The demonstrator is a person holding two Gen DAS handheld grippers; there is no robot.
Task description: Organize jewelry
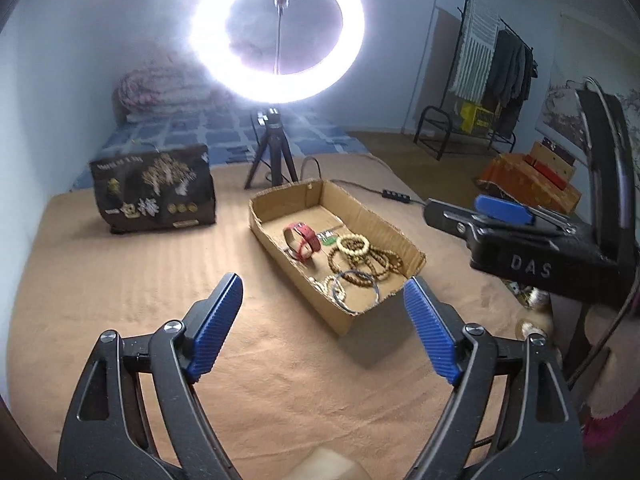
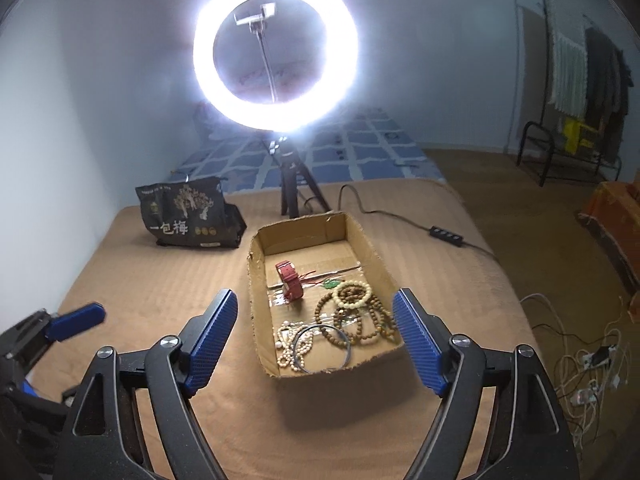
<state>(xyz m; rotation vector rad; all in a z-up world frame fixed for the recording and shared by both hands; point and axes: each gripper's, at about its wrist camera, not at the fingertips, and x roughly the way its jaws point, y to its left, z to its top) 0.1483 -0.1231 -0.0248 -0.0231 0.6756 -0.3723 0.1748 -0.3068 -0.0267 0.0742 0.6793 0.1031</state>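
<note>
A shallow cardboard box [image 1: 280, 254] lies on the tan bedcover and holds the jewelry: a red band [image 1: 303, 240], a cream bead bracelet [image 1: 353, 245], brown bead strings [image 1: 362, 267], a thin metal bangle [image 1: 356, 292] and a small green pendant [image 1: 328, 239]. My left gripper [image 1: 323, 284] hovers open just short of the box's near end, with nothing between its fingers. My right gripper [image 2: 315, 296] also stands open and empty above the box [image 2: 256, 300], over the red band [image 2: 290, 280], cream bracelet [image 2: 352, 294] and bangle [image 2: 320, 346]. Each gripper shows at the edge of the other's view.
A lit ring light [image 1: 278, 32] on a small tripod [image 1: 272, 160] stands behind the box, its cable and switch [image 2: 446, 236] trailing right. A black printed bag [image 1: 154, 190] sits at the back left. Loose cables [image 2: 592, 364] lie on the floor right of the bed.
</note>
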